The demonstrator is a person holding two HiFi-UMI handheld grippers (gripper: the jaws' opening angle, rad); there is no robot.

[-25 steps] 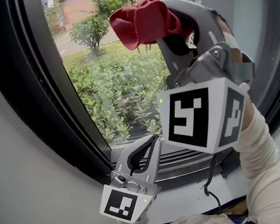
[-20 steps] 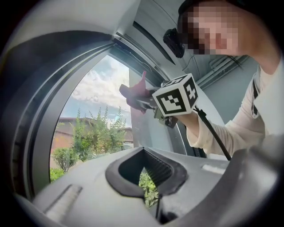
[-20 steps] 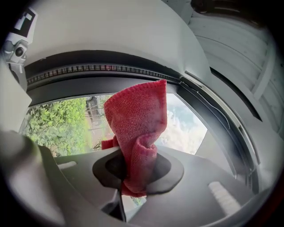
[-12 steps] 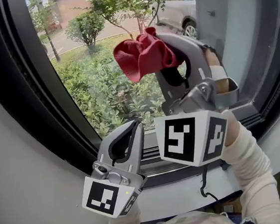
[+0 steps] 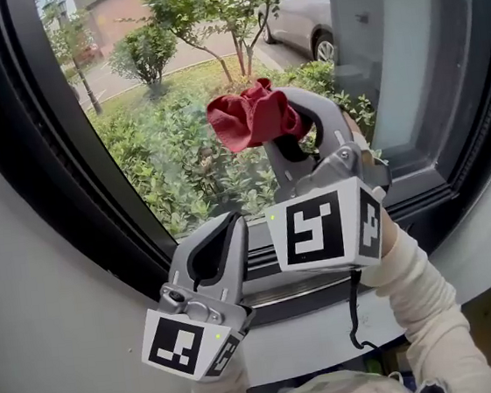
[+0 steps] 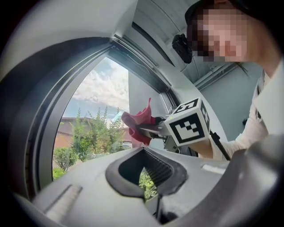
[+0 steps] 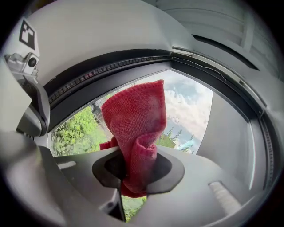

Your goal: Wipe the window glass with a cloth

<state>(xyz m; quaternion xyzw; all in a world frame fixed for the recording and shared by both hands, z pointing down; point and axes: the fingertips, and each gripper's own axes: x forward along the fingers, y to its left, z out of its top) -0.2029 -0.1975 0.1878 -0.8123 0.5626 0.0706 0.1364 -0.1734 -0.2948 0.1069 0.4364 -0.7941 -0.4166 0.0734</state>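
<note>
Though half within right gripper, cloth

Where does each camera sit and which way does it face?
Head view: on the person's head, looking down at the window glass; shows the left gripper, the right gripper clamping the red cloth, and a sleeve.
Left gripper view: rides the left gripper, looking up along its shut jaws at the window; shows the person's sleeve.
Right gripper view: rides the right gripper, facing the glass past the red cloth.
All three share the red cloth.
</note>
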